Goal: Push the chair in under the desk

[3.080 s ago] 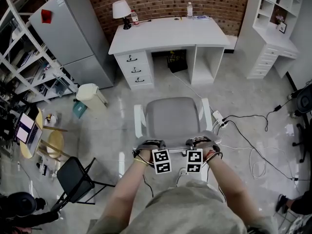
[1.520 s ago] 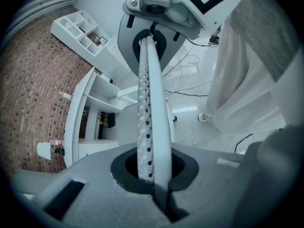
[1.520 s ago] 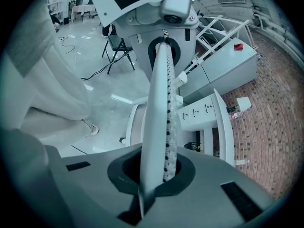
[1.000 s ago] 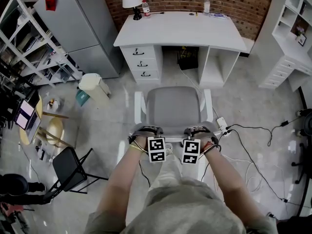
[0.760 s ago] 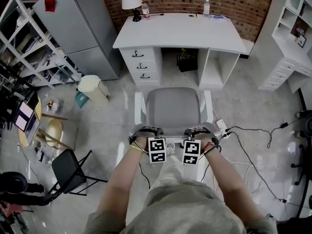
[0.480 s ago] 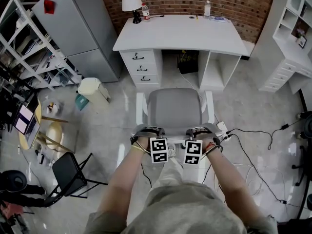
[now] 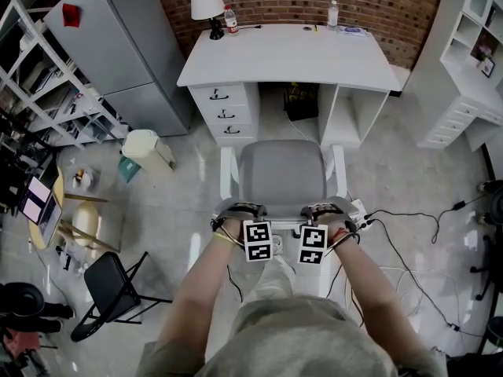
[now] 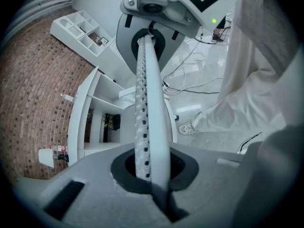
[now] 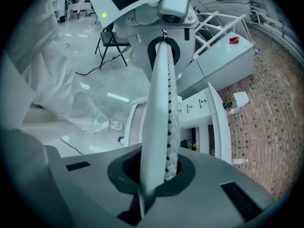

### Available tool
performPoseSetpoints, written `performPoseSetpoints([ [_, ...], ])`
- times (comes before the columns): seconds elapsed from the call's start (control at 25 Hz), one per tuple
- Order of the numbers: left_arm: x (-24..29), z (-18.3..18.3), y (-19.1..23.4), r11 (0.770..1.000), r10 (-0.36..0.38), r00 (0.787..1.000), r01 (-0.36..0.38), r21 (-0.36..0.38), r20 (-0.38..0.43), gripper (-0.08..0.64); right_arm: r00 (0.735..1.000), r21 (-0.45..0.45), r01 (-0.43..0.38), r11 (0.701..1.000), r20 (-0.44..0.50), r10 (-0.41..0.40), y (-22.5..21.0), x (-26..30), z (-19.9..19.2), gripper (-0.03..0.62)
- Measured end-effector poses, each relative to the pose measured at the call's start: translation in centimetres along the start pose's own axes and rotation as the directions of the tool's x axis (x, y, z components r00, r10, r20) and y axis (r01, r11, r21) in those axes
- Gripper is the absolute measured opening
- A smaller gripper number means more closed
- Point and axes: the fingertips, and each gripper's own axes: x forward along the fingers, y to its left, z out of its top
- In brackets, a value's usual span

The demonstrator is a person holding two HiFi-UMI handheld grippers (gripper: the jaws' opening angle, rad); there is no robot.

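The grey office chair [image 7: 281, 171] with white armrests stands facing the white desk [image 7: 287, 53], its seat front close to the kneehole. Both hand-held grippers sit on the top edge of the chair's backrest, the left gripper [image 7: 238, 210] on the left end and the right gripper [image 7: 324, 210] on the right end. In the left gripper view the left gripper [image 8: 151, 165] has its jaws flat together with nothing between them. The right gripper [image 9: 156, 175] looks the same. The desk [image 8: 85, 113] shows beyond the jaws.
A lamp [image 7: 207, 5] and bottle [image 7: 334, 12] stand on the desk, and a black bag [image 7: 301, 100] sits in the kneehole. A bin [image 7: 145, 149] and a folding chair [image 7: 110, 289] are on the left. A power strip [image 7: 360, 207] and cables [image 7: 409, 226] lie on the right.
The chair, both grippers and the person have moved forward toward the desk. The gap between seat and kneehole has shrunk. Both grippers stay shut on the backrest top.
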Motion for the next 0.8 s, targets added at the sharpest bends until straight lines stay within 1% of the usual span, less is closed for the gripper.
performPoseSetpoints([
  [0.8, 3.1, -0.1, 6.2, 1.000, -0.013, 1.000, 0.013, 0.026, 0.018, 0.012, 1.000, 0.022, 0.009, 1.000, -0.023, -0.009, -5.5, 3.1, -2.2, 0.009],
])
